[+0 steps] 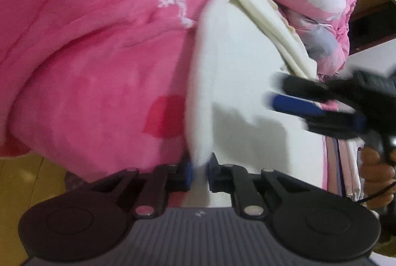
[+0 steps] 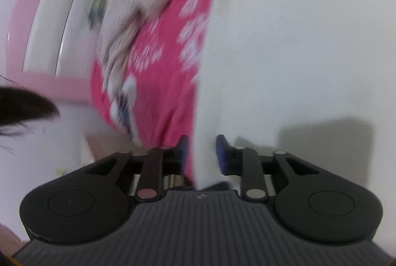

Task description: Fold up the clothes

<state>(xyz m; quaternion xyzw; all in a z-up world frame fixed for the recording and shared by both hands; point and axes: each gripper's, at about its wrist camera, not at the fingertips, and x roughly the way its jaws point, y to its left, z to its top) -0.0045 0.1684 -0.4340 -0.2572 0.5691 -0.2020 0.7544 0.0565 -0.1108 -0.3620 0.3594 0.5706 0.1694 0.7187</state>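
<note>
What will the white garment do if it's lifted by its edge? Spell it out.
The white garment will probably go floppy: it already lies in soft layered folds on the pink blanket. It looks fleecy, so it likely won't slip from the left gripper, which pinches its corner. It seems light for its size, sagging below any grip; a second hold by the right gripper should help.

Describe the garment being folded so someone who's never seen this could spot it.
Start from the big pink floral blanket covering the bed. Along its right edge lies the white fleece garment, with a cream folded layer near its top. It is the only plain white, fuzzy piece; neighbouring bedding is pink or patterned.
</note>
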